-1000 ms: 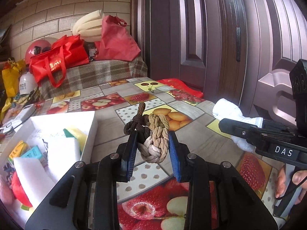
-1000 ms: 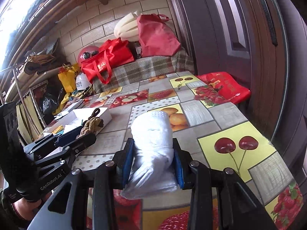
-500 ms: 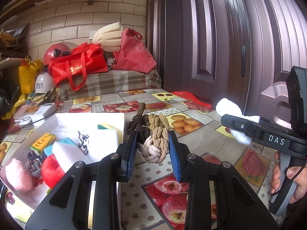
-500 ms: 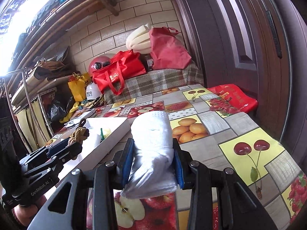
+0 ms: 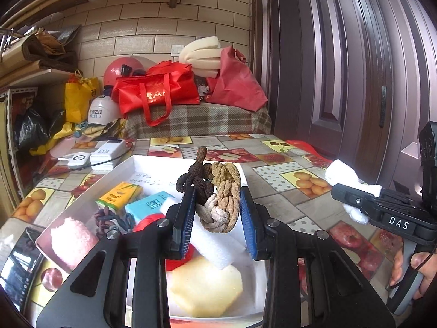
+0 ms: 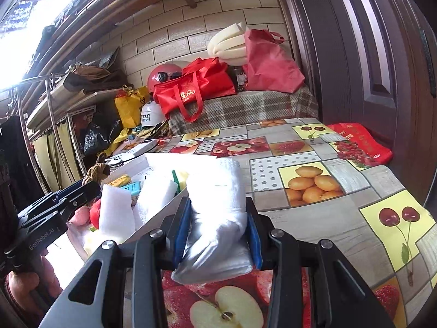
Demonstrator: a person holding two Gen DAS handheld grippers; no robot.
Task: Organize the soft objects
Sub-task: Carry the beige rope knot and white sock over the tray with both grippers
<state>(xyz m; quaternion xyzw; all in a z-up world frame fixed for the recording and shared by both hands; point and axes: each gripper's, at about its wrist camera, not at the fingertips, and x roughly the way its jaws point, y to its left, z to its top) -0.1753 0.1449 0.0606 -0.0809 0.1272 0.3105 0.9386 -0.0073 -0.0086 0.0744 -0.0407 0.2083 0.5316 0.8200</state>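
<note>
My left gripper [image 5: 217, 220] is shut on a braided brown-and-tan rope knot [image 5: 218, 199] and holds it above the white tray [image 5: 82, 195]. The tray holds tissue packs [image 5: 120, 192], a pink puff [image 5: 72, 242], white sponges [image 5: 218, 248] and a yellow sponge [image 5: 204, 287]. My right gripper [image 6: 217, 225] is shut on a rolled white towel [image 6: 215, 199], just right of the tray's edge [image 6: 153, 220] and above the table. The right gripper with the towel also shows in the left wrist view [image 5: 352, 194]. The left gripper with the knot shows in the right wrist view [image 6: 79, 188].
The table has a fruit-print cloth [image 6: 314, 180]. White devices with cables [image 5: 106, 151] lie behind the tray. A red packet [image 6: 360, 142] lies at the table's far right edge by the door. Red bags [image 5: 158, 93] sit on a plaid bench behind.
Both grippers have moved left, still holding their objects. The left gripper with the knot is now over the tray. The right gripper with the towel has reached the tray's right edge.
</note>
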